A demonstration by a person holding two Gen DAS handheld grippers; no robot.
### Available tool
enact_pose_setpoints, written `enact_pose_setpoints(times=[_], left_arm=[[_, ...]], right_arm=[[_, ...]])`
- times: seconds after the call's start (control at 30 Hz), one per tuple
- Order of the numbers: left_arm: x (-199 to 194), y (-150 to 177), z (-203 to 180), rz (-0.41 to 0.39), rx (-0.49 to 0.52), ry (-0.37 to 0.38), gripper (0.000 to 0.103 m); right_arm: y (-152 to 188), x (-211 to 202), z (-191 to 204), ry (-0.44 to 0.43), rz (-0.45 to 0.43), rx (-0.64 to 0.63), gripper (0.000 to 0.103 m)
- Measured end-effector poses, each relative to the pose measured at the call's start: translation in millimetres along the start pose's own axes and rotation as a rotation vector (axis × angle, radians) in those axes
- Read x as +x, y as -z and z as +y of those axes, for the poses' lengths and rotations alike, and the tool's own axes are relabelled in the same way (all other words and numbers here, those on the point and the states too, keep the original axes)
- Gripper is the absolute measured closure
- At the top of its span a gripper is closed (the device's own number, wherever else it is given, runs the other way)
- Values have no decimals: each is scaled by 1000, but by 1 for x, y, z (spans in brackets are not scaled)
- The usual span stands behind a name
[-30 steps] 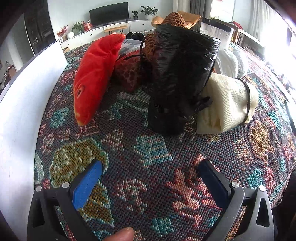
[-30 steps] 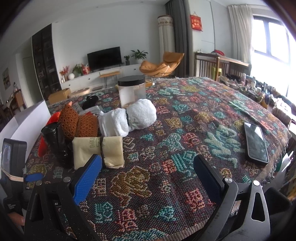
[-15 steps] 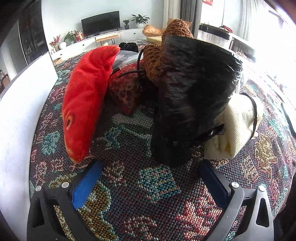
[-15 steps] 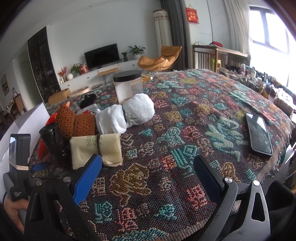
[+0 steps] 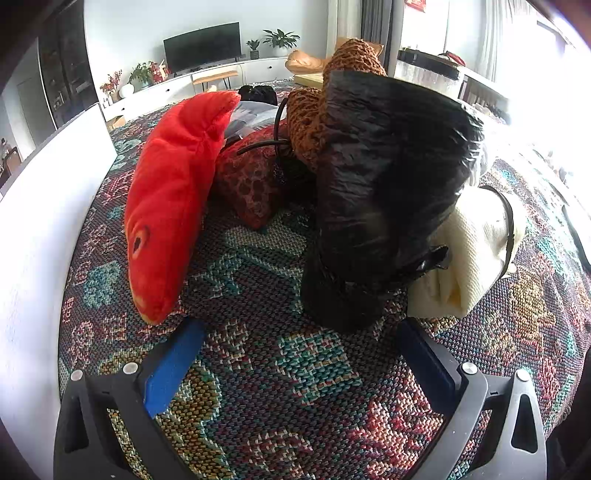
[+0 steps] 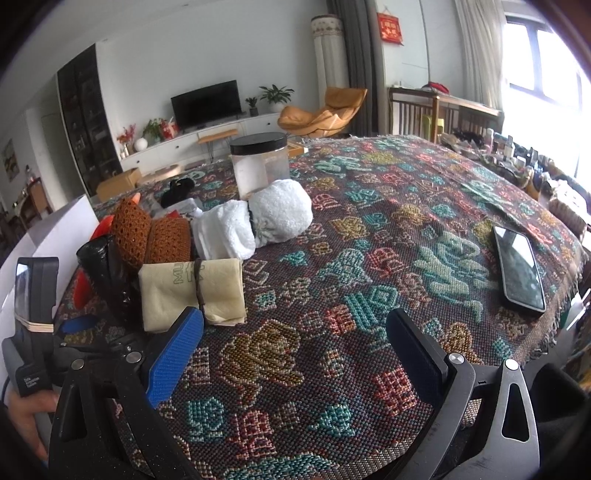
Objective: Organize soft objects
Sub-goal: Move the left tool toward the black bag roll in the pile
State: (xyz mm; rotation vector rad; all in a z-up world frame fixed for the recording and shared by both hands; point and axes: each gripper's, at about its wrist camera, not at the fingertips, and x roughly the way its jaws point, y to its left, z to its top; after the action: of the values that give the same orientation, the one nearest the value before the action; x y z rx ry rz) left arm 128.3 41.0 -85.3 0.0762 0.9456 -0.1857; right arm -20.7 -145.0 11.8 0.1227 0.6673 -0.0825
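Green letters "MU" are read on the cream cloth roll (image 6: 192, 291), followed by a character half covered by the dark band strapped round its middle; the remainder of the print is not legible. Small white lettering is seen on the handle of the left tongs (image 6: 79, 325) in the right wrist view, but it is too small to be read. A red hanging with gold marks (image 6: 392, 25) is fixed on the far wall, its writing blurred.

The soft things are gathered along the left edge of the surface (image 6: 369, 266), which is covered by a patterned woven cloth. The black plastic bundle (image 5: 384, 199) is stood upright nearest the left tongs (image 5: 299, 350), with the cream cloth roll (image 5: 476, 251) touching its right side. A red plush fish (image 5: 173, 195) is leaned at the left, beside a white board (image 5: 40, 229). A dark red patterned pouch (image 5: 251, 184) and a brown knitted piece (image 5: 314, 110) are packed behind, partly hidden. Two white towel rolls (image 6: 258, 221) are laid side by side in front of a clear jar with a black lid (image 6: 262, 162). A phone (image 6: 519, 267) is laid face up near the right edge.

The left tongs are spread wide with nothing held, the black bundle just ahead of the gap. The right tongs (image 6: 295, 343) are likewise spread wide and empty above bare cloth. A hand (image 6: 26, 417) is cut off at the lower left corner.
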Motion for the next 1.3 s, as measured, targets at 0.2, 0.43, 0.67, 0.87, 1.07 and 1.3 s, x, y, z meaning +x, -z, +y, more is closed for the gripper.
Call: enact_pose_setpoints(times=[0.2,0.43,0.67,0.87,1.07,1.3], left_arm=[[0,0,0,0,0,0,0],[0,0,0,-1,0,0,0],[0,0,0,-1,-1,1,0],[0,0,0,-1,-1,1,0],[0,0,0,-2,-1,1,0],[0,0,-1,-2,-1,1,0]], right_arm=[[0,0,1,2,5,-8,3],[0,2,2,3,13,-9,3],[0,3,2,2,17,-7,3],[1,3,2,2,16,-8,3],[1,3,2,2,16,-8,3],[1,3,2,2,17,-8,3]])
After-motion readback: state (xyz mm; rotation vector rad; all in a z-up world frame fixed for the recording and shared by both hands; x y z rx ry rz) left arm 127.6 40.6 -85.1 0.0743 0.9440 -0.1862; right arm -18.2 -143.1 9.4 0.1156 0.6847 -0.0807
